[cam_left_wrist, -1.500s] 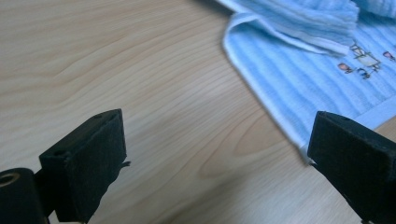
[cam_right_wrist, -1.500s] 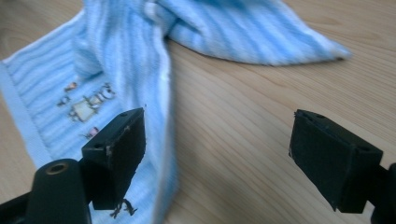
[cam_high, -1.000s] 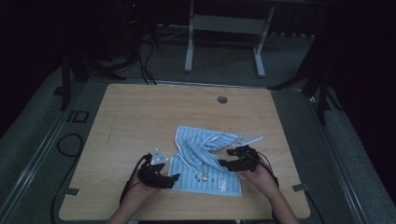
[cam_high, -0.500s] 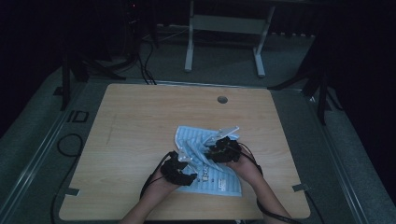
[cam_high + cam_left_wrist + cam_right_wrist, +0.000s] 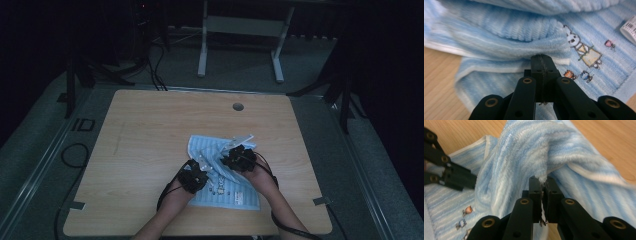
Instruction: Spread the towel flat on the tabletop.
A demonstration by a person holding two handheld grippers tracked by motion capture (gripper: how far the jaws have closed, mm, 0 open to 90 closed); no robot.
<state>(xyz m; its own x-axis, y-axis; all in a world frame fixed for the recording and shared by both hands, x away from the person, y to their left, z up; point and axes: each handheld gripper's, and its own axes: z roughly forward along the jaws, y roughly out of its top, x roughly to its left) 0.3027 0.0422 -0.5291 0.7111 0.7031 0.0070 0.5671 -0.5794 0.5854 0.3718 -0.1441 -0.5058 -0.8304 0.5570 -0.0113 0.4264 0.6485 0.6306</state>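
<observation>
Near the desk's (image 5: 150, 130) front edge, the left gripper (image 5: 541, 62) and right gripper (image 5: 541, 182), jaws just closed, each pinch a fold of the blue towel (image 5: 220, 170), likely mid-fold; next, lift both together.

A pale wooden table (image 5: 150, 150) carried one thing — a blue striped towel (image 5: 240, 196), rumpled near its front edge.
</observation>
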